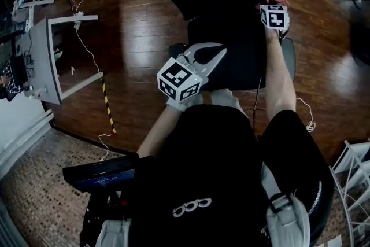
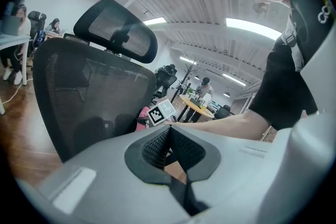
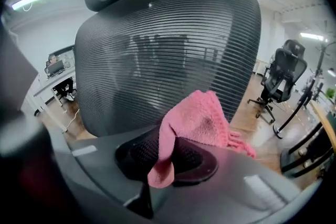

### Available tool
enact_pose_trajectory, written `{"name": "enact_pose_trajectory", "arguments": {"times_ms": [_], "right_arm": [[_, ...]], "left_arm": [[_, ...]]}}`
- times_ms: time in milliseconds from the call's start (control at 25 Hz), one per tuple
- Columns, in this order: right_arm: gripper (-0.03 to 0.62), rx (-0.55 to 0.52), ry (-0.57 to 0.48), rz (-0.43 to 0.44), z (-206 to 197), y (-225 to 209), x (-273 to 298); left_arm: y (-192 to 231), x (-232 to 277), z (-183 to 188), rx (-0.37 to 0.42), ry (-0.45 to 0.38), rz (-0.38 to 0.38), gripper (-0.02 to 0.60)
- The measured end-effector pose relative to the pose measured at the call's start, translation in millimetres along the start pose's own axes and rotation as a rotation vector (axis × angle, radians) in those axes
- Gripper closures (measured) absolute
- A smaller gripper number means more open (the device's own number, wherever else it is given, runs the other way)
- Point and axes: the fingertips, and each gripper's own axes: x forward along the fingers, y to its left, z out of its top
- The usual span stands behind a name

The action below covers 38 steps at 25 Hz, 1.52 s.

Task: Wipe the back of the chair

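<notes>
Just ahead of my right gripper, its fingers pinching the pink cloth ready for rubbing, stands the mesh chair back. My left gripper hangs aside, fingers together, empty.

Chair back ahead (floor open left)

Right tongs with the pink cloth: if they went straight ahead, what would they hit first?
The chair's mesh back, which fills the view ahead. The cloth clamped in the right tongs would likely touch it first; the gap is hard to judge.
</notes>
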Motion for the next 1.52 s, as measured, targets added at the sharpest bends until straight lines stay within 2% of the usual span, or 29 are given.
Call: {"name": "enact_pose_trajectory", "arguments": {"times_ms": [520, 1360, 1520], "right_arm": [[0.551, -0.05, 0.003, 0.065, 21.3, 70.9, 18.0], [0.551, -0.152, 0.022, 0.147, 37.5, 158.5, 30.9], [0.551, -0.163, 0.032, 0.141, 39.3, 171.6, 35.3]], "left_arm": [[15.4, -30.8, -1.5, -0.021, -0.035, 0.024, 0.591], [38.1, -75.1, -8.7, -0.057, -0.083, 0.065, 0.591], [43.2, -85.5, -11.6, -0.063, -0.091, 0.078, 0.591]]}}
